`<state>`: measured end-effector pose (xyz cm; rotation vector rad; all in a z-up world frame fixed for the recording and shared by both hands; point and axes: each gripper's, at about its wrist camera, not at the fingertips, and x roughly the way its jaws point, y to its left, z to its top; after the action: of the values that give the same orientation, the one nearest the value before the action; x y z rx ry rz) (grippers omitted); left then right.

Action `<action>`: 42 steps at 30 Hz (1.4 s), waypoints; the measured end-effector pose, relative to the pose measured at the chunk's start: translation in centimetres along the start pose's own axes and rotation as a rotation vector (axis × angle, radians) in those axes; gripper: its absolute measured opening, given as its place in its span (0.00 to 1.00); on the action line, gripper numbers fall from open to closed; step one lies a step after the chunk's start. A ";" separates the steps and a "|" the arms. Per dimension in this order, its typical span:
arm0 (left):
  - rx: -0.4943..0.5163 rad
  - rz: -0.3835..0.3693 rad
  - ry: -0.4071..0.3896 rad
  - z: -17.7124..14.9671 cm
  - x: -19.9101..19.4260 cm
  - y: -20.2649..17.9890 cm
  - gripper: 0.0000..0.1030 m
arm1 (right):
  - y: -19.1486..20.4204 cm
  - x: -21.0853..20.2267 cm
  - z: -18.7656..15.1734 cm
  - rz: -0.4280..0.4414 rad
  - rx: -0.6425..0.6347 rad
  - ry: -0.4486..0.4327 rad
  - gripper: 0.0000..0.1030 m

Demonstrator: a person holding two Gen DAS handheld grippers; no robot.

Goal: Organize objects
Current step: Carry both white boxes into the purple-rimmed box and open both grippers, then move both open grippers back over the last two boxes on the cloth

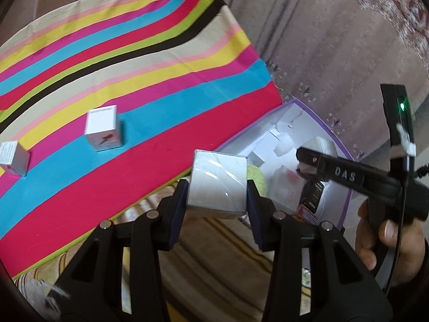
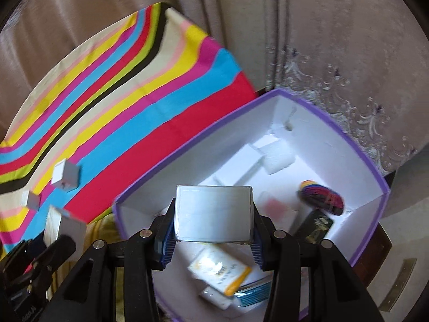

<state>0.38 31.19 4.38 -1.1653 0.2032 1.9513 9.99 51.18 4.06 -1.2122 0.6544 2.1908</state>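
My left gripper point(image 1: 217, 187) is shut on a silver-white box point(image 1: 217, 182), held above the striped cloth's edge point(image 1: 134, 161) beside the purple-rimmed storage box point(image 1: 316, 118). My right gripper point(image 2: 213, 214) is shut on a white wrapped box point(image 2: 213, 210), held over the open purple-rimmed box point(image 2: 335, 128). Two small white boxes stand on the cloth, one in the middle point(image 1: 103, 127) and one at the left edge point(image 1: 13, 161). The right gripper's body point(image 1: 348, 177) shows at the right of the left wrist view. The left gripper's box point(image 2: 63, 228) shows at the lower left of the right wrist view.
Inside the storage box lie white boxes point(image 2: 249, 161), a multicoloured oval pouch point(image 2: 321, 197), a dark packet point(image 2: 316, 225), and yellow-and-blue packets point(image 2: 228, 276). Curtains point(image 2: 295, 26) hang behind. A striped beige surface point(image 1: 214, 255) lies below the cloth.
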 end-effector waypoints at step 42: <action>-0.150 -0.010 -0.046 0.0 -0.5 2.0 0.71 | -0.7 -0.9 0.3 -0.004 0.004 -0.039 0.67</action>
<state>-1.00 29.58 4.29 -1.2134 0.0272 2.0095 10.67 51.62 4.86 -1.1648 0.6402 2.2031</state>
